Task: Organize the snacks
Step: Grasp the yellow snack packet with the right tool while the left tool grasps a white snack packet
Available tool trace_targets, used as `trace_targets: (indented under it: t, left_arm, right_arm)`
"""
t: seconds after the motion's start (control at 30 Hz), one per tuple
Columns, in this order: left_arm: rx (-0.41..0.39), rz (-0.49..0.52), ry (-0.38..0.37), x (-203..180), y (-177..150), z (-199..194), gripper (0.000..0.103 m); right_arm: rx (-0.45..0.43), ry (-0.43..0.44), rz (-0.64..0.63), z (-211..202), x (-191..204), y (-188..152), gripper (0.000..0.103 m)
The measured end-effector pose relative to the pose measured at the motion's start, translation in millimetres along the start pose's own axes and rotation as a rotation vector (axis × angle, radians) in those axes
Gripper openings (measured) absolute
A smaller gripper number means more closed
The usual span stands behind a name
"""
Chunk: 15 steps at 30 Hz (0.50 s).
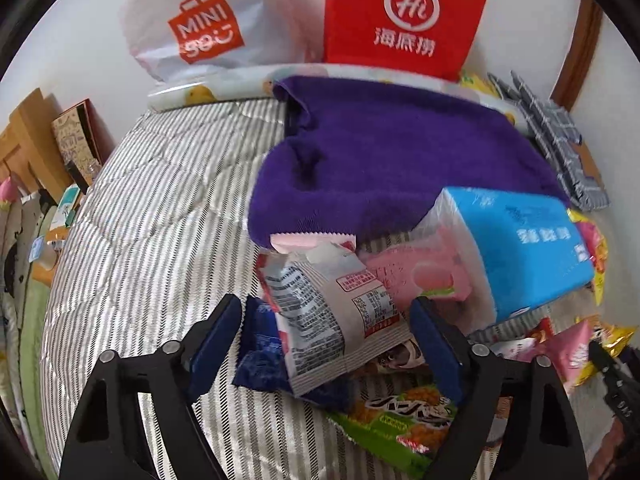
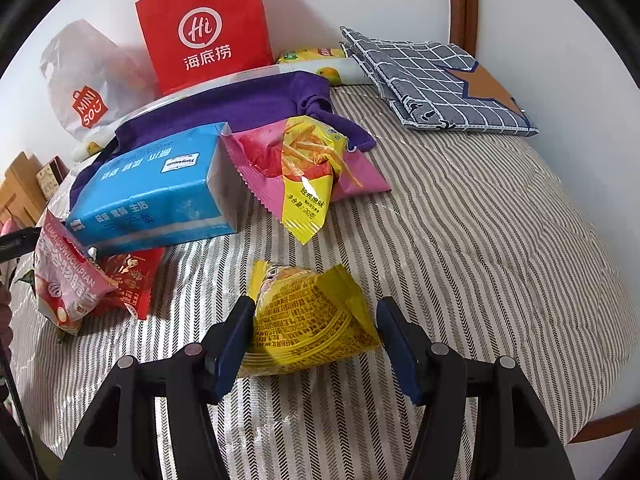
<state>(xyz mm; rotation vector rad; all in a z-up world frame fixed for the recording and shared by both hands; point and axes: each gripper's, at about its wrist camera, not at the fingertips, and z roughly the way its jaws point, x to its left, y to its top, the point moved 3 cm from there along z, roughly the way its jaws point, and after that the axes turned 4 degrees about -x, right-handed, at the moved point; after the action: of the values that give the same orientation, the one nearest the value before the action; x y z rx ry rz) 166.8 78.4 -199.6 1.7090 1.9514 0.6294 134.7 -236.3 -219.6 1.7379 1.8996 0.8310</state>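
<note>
While snack packets lay scattered over a striped quilt (image 2: 460, 240), the left gripper (image 1: 326, 344) stood with its jaws apart around a grey-and-white packet (image 1: 332, 320) printed with small text and a red-framed table; no pad visibly pressed it. That packet lay just in front of the blue tissue pack (image 1: 520, 252), resting on a dark blue wrapper (image 1: 260, 356), with a pink packet (image 1: 408, 276) between it and the tissue pack and a green packet (image 1: 400, 420) nearer the camera. The right gripper (image 2: 316, 340) held its jaws apart around a crumpled yellow packet (image 2: 312, 324) dense with red print; its left pad touched the wrapper, the right stood clear. This one lay well in front of the tissue pack (image 2: 160, 188). Two shopping bags stood behind the tissue pack: one white, marked "MINISO" (image 2: 84, 92), one red, marked "Hi" (image 2: 204, 28). A second yellow packet (image 2: 308, 184) rested on a magenta one (image 2: 360, 176) beside the pack.
</note>
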Motion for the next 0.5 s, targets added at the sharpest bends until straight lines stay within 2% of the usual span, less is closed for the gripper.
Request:
trace_targets:
  t: [0.13, 0.2, 0.23, 0.43, 0.5]
  left_arm:
    - [-0.012, 0.031, 0.023, -3.8, -1.0, 1.9, 0.064]
    - [-0.037, 0.071, 0.059, -7.1, -2.0, -3.7, 0.039]
    - [-0.05, 0.084, 0.071, -7.3, -1.7, -6.4, 0.033]
    - [-0.087, 0.076, 0.023, -2.5, -0.9, -22.4, 0.021]
    - [-0.091, 0.053, -0.002, 1.2, -0.4, -25.8, 0.012]
  right_arm:
    - [-0.009, -0.002, 0.001, 1.8, -0.2, 0.8, 0.061]
    - [-0.012, 0.005, 0.006, 2.1, -1.2, 0.4, 0.061]
    - [-0.012, 0.009, 0.008, 2.0, -1.6, 0.5, 0.061]
    - [-0.025, 0.017, 0.026, -3.0, -2.9, 4.4, 0.06]
    - [-0.033, 0.018, 0.024, -5.6, -2.0, 5.9, 0.06]
